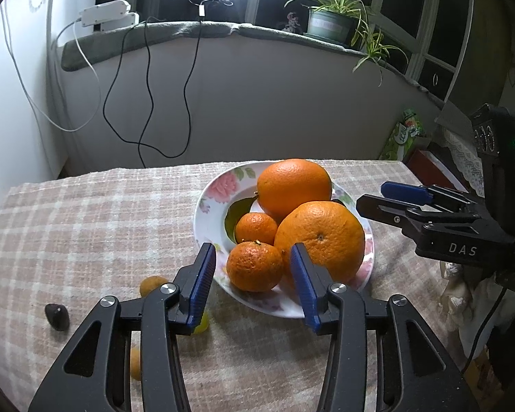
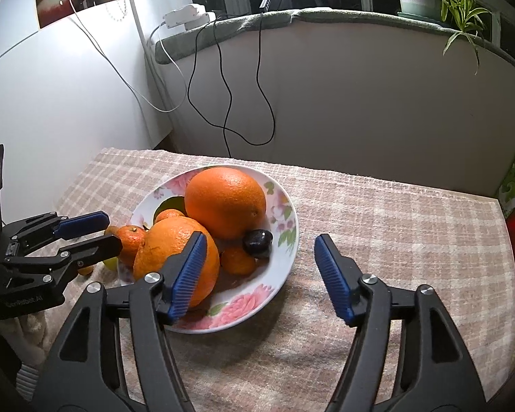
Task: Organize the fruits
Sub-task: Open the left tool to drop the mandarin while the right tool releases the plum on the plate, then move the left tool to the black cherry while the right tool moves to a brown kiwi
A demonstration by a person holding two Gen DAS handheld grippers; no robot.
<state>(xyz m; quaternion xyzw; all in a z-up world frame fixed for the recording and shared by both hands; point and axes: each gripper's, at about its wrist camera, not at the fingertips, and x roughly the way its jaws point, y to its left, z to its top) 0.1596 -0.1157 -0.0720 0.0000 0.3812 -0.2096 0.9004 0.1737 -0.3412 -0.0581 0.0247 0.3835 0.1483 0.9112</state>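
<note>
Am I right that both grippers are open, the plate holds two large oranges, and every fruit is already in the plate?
Not quite: some fruit is still on the cloth. The left wrist view shows a dark fruit and a small orange one lying outside the plate. The left gripper and right gripper are open, and two large oranges are in the plate.

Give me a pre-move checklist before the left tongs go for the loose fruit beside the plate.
1. Left tongs open and empty: ok.
2. Right tongs open, holding nothing: ok.
3. Loose fruit on the cloth: dark fruit and small orange fruit lie apart from the plate: ok. A yellow-green one sits half hidden behind the left finger: cannot tell its shape.
4. Room on the plate: two big oranges crowd it: cannot tell.
5. Pile stable: small tangerine rests near the rim: cannot tell.
</note>
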